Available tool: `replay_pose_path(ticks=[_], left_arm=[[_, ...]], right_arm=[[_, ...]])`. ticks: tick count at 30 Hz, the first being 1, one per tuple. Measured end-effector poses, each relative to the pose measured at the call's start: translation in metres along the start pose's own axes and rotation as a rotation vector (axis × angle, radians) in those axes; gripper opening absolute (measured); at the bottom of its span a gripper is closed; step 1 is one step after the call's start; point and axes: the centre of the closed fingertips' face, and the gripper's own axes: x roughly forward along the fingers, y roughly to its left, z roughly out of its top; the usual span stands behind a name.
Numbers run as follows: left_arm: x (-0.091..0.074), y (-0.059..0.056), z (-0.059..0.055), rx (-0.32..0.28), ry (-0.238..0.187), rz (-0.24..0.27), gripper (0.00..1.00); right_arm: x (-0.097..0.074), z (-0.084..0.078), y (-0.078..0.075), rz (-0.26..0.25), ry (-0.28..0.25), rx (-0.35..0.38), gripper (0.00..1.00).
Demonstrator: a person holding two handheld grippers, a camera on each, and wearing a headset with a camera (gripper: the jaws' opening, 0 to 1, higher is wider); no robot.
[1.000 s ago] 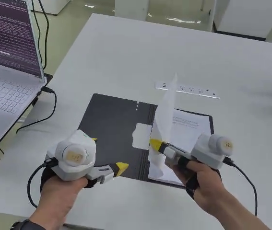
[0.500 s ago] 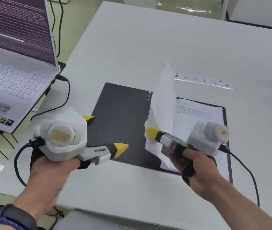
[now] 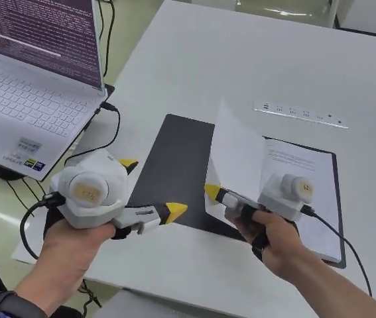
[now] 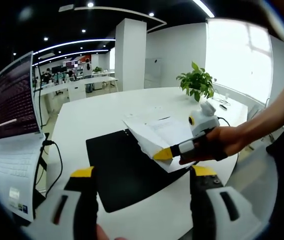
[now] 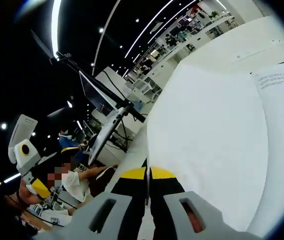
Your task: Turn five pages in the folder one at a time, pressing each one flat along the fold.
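Above the folder (image 3: pixel 168 165), right gripper (image 3: pixel 212 191) pinches a page (image 3: pixel 237 159).

Nothing is sharp enough to read. The laptop screen (image 3: pixel 42 33) carries rows of pale lettering on dark purple, all too small. Stickers (image 3: pixel 20 161) beside the laptop's keyboard are blurred. The flat page (image 3: pixel 294 159) in the folder (image 3: pixel 174 159) bears a few printed lines at its top, illegible. Marks on the power strip (image 3: pixel 300 114) are too small to make out.
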Motion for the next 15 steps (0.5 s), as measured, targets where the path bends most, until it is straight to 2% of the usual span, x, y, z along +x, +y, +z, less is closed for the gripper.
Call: replay_pose_path(ticks=[11, 15], left_arm=[[-0.008, 0.002, 0.001, -0.016, -0.002, 0.000, 0.76], [-0.009, 0.007, -0.002, -0.023, 0.006, 0.009, 0.76]], right_arm=[[0.019, -0.018, -0.020, -0.034, 0.026, 0.055, 0.00], [0.022, -0.022, -0.021, -0.049, 0.035, 0.073, 0.00]])
